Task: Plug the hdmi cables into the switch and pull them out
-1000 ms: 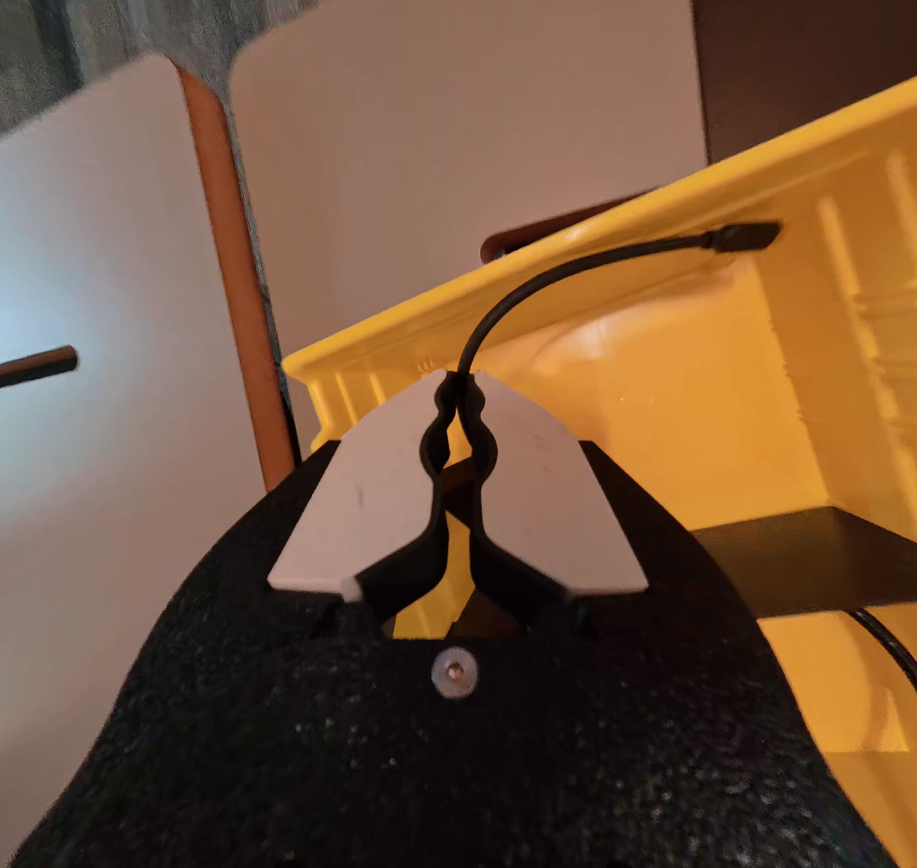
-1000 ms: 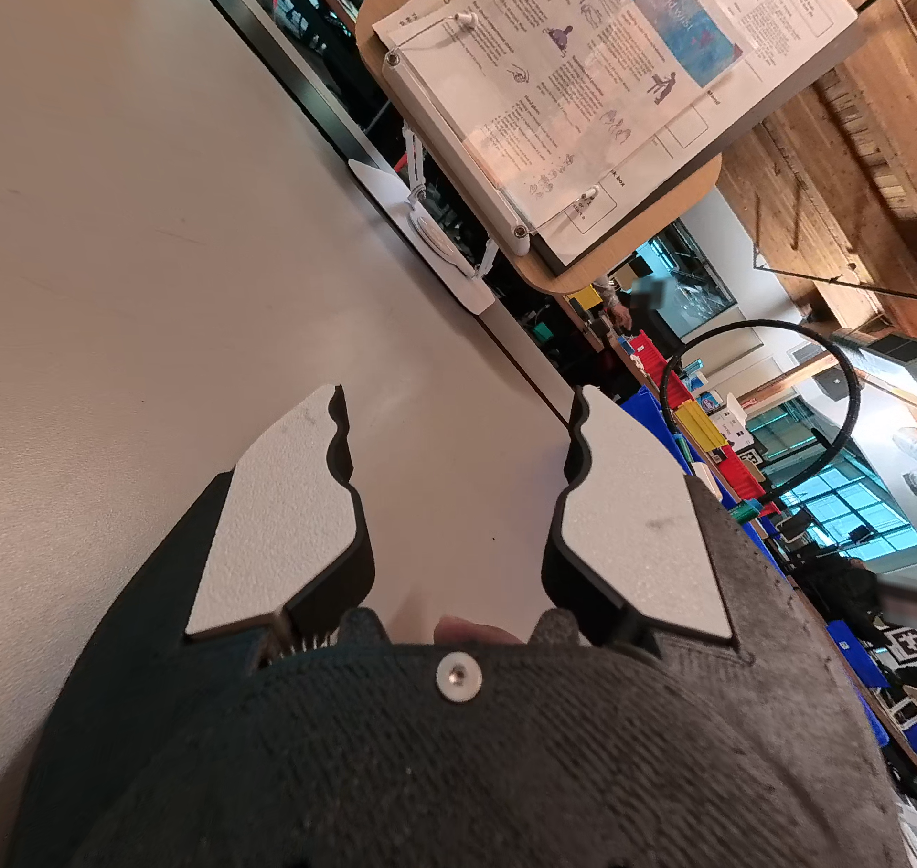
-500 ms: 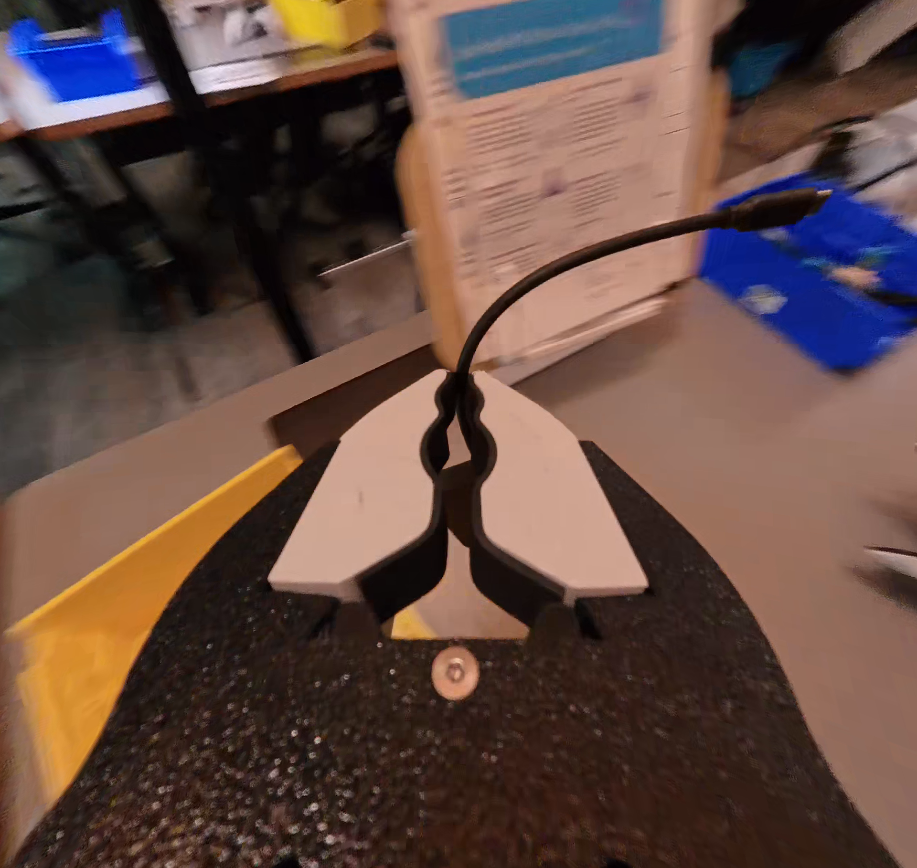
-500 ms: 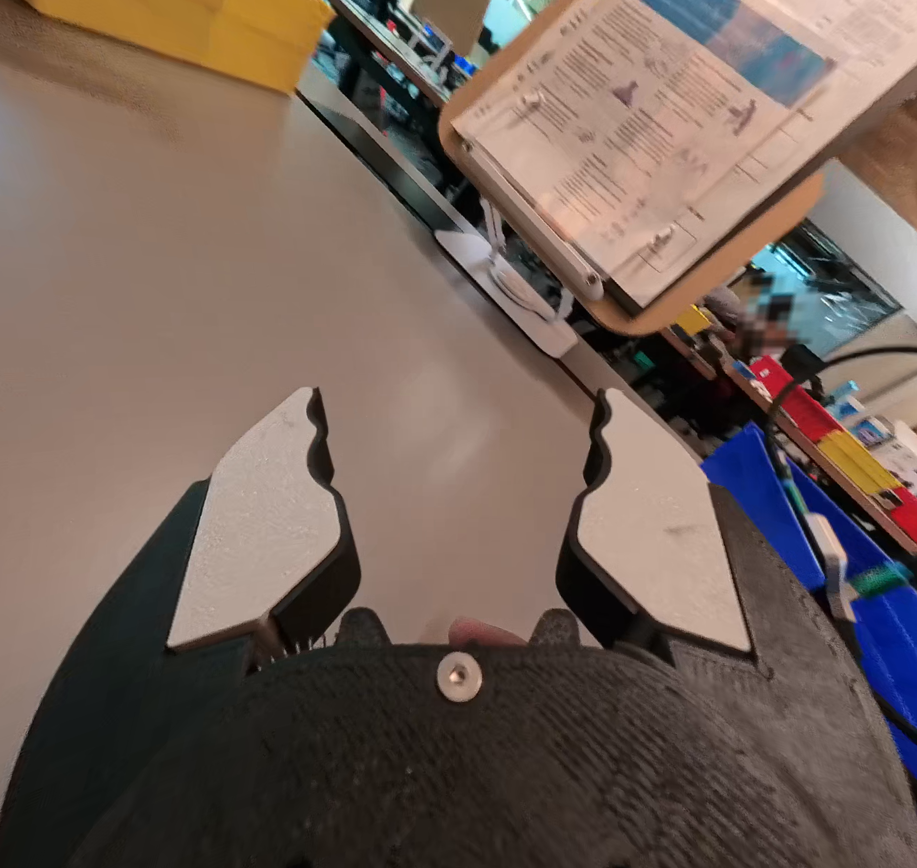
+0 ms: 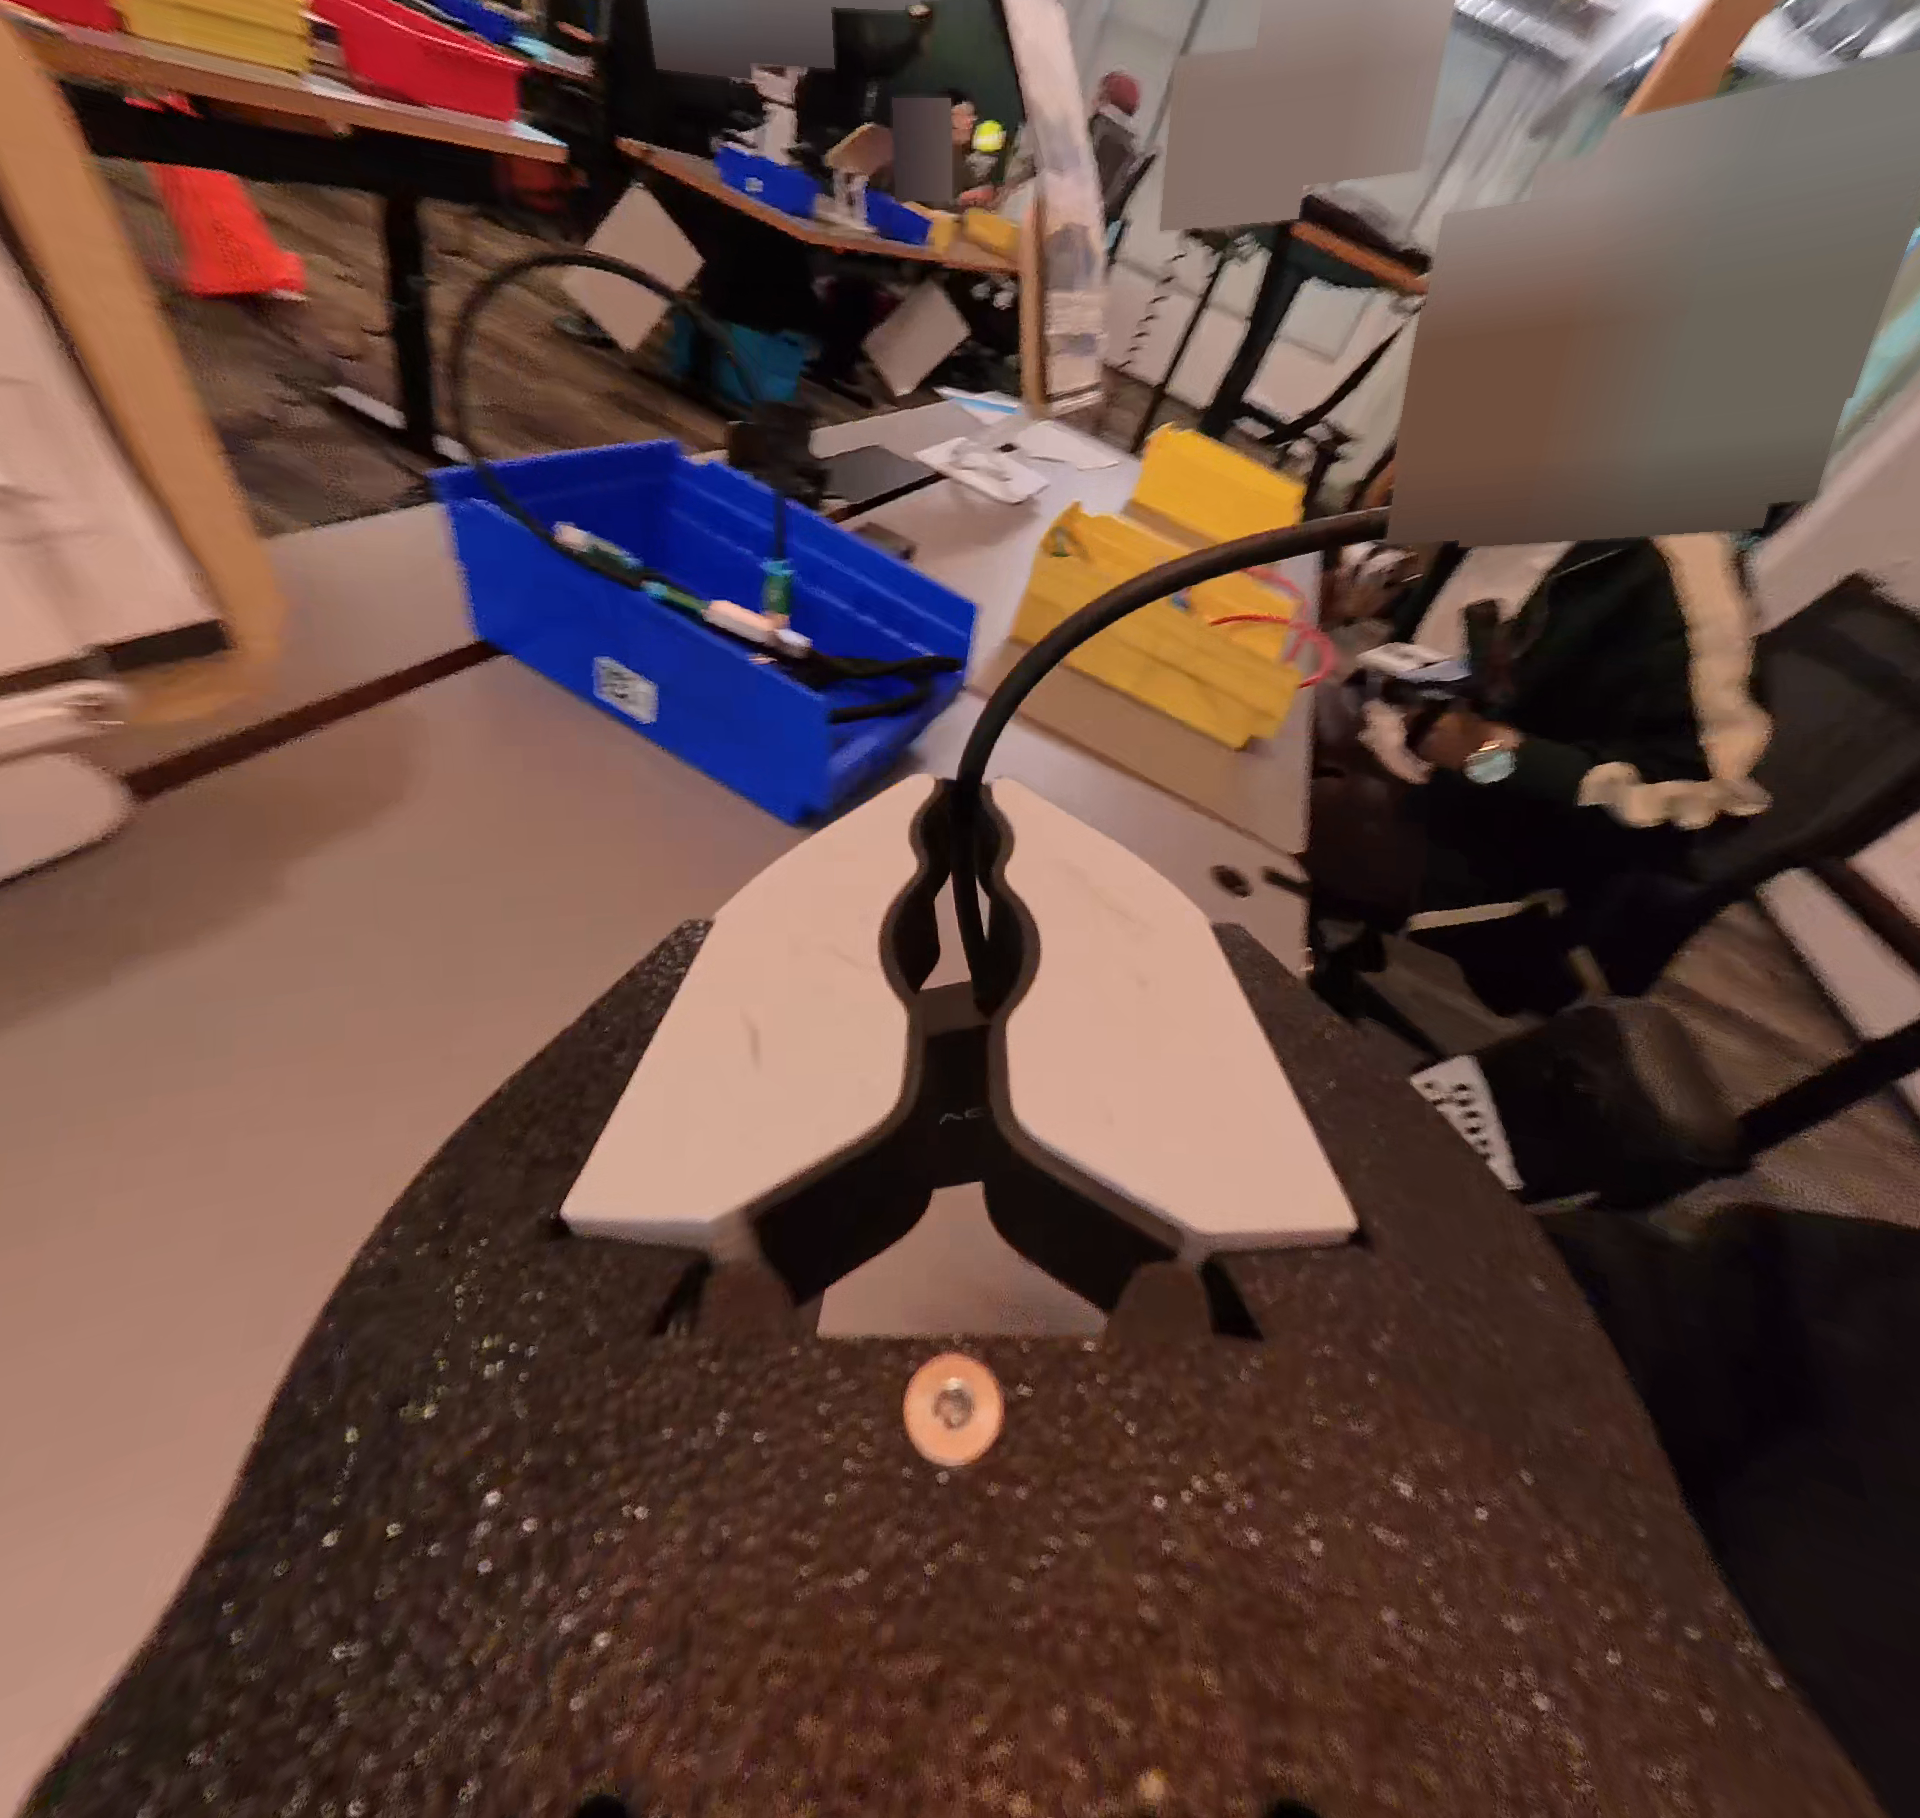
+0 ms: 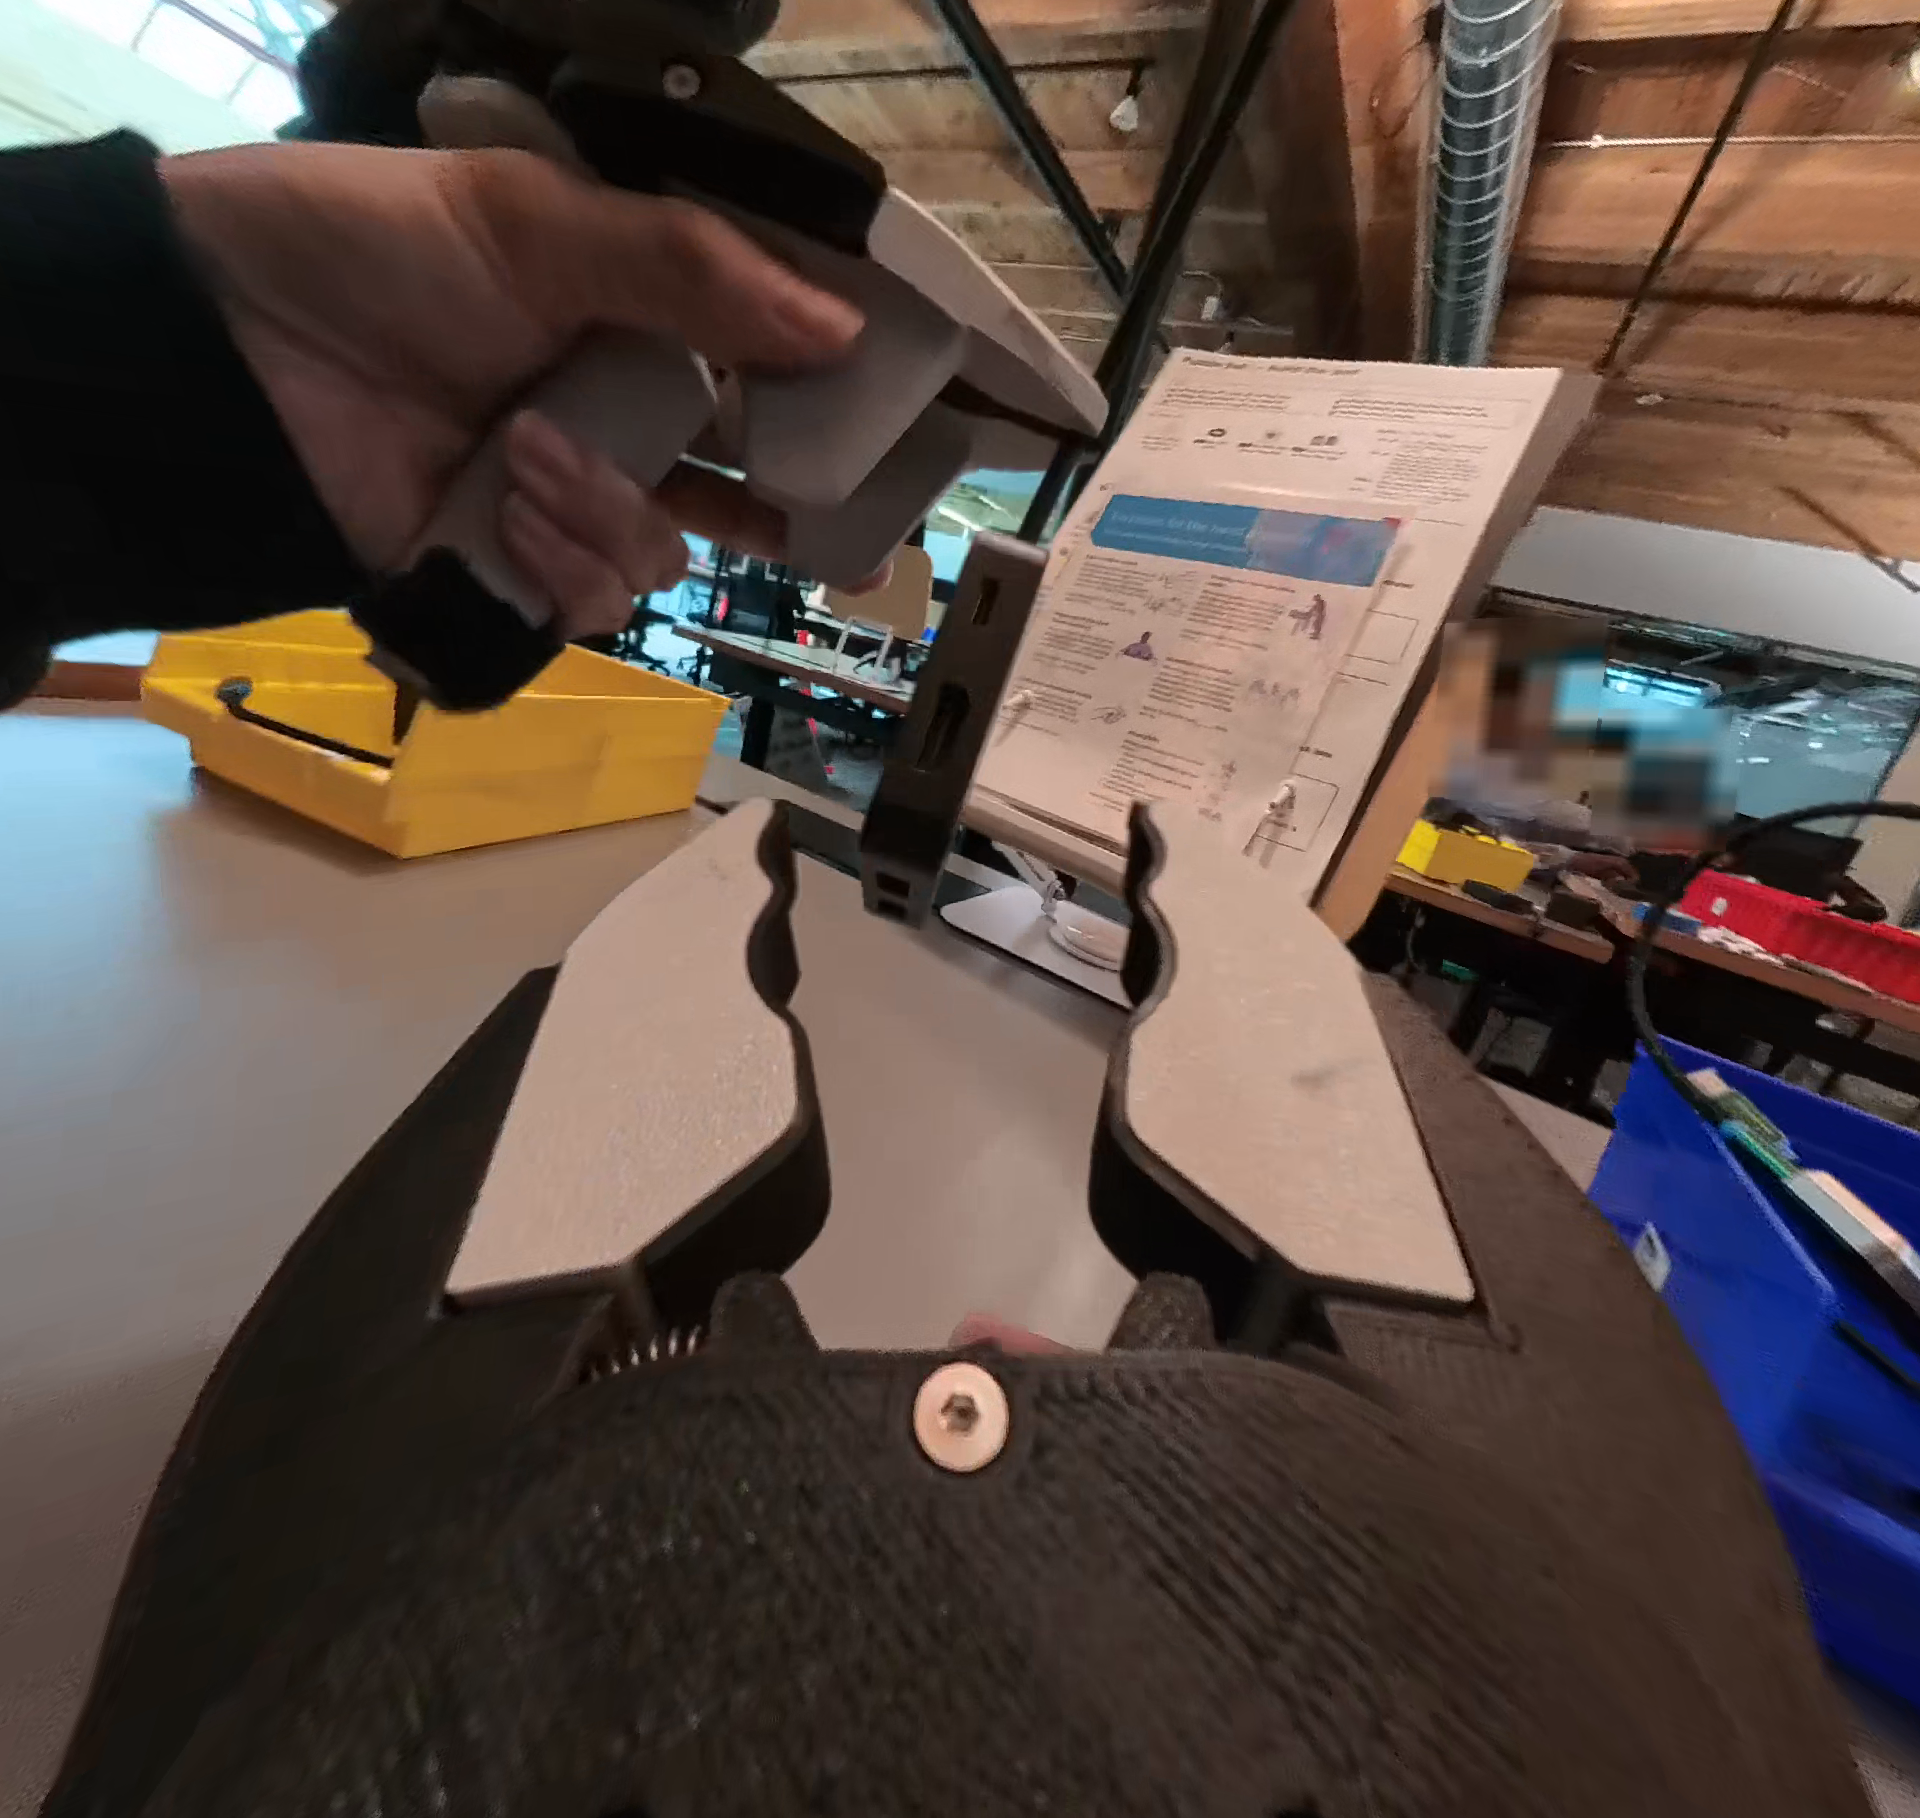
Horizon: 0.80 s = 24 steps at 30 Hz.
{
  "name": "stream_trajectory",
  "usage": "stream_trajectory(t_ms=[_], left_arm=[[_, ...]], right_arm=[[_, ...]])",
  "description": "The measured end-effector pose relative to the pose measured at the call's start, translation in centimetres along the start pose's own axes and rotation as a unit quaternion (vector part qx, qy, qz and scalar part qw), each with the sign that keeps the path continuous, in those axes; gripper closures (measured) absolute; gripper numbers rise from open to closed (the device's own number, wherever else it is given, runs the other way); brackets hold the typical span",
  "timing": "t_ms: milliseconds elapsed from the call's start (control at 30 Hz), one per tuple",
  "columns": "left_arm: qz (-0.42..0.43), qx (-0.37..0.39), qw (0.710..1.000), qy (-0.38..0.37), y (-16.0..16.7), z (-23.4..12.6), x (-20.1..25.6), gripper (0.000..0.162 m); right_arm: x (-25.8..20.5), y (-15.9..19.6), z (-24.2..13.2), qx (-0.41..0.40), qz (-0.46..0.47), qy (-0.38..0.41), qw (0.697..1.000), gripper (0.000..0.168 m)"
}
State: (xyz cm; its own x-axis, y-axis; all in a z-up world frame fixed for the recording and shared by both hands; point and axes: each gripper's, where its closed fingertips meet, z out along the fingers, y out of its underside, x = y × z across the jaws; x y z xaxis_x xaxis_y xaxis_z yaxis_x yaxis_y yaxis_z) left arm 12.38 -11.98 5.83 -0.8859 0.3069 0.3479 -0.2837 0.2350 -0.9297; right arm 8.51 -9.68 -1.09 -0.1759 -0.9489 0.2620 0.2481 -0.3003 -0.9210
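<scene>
My left gripper (image 5: 966, 797) is shut on a thin black cable (image 5: 1081, 625) that arcs up to the right and runs behind a blurred patch. In the right wrist view a hand holds this gripper (image 6: 1070, 407) up at the top left. A black switch box (image 6: 951, 719) with open ports hangs under it, above the table. Its top shows between the left fingers (image 5: 956, 1072). My right gripper (image 6: 956, 818) is open and empty. It sits just below and in front of the switch.
A blue bin (image 5: 707, 698) with cables and plugs stands ahead on the grey table (image 5: 260, 1041), and also shows at the right (image 6: 1766, 1301). A yellow bin (image 6: 447, 781) stands at the far left, another (image 5: 1153, 646) behind. A sheet on a stand (image 6: 1247, 646) is behind the switch.
My left gripper lifted the cable and switch out of the yellow bin and swung right, into the right wrist view. My right gripper tilted up and stayed open.
</scene>
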Motion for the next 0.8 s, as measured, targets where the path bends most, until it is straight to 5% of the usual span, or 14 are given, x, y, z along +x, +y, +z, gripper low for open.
stream_trajectory(t_ms=[100,233,400,533,667,800], left_arm=[[-0.038,0.020,0.999,0.033,0.4,1.7,1.3,0.158],[-0.087,0.040,0.993,0.064,1.0,2.9,1.2,0.158],[-0.096,-0.001,0.992,0.076,3.7,4.1,-0.6,0.153],[-0.009,-0.064,0.995,0.080,7.0,3.9,-0.3,0.123],[0.199,-0.087,0.967,0.136,8.2,3.6,3.3,0.129],[0.329,-0.140,0.913,0.194,10.3,4.8,5.4,0.125]], right_arm=[[0.9,-0.2,-1.0,0.021,-0.017,-0.004,1.000,0.149],[3.0,-0.4,-2.5,0.027,-0.008,0.014,1.000,0.154],[6.0,0.8,-4.0,-0.014,0.135,-0.020,0.991,0.154],[8.1,2.3,-5.4,-0.052,0.217,-0.039,0.974,0.154],[7.3,4.7,-6.4,-0.124,0.253,-0.109,0.953,0.154],[4.6,7.3,-6.9,-0.218,0.176,-0.165,0.946,0.154]])
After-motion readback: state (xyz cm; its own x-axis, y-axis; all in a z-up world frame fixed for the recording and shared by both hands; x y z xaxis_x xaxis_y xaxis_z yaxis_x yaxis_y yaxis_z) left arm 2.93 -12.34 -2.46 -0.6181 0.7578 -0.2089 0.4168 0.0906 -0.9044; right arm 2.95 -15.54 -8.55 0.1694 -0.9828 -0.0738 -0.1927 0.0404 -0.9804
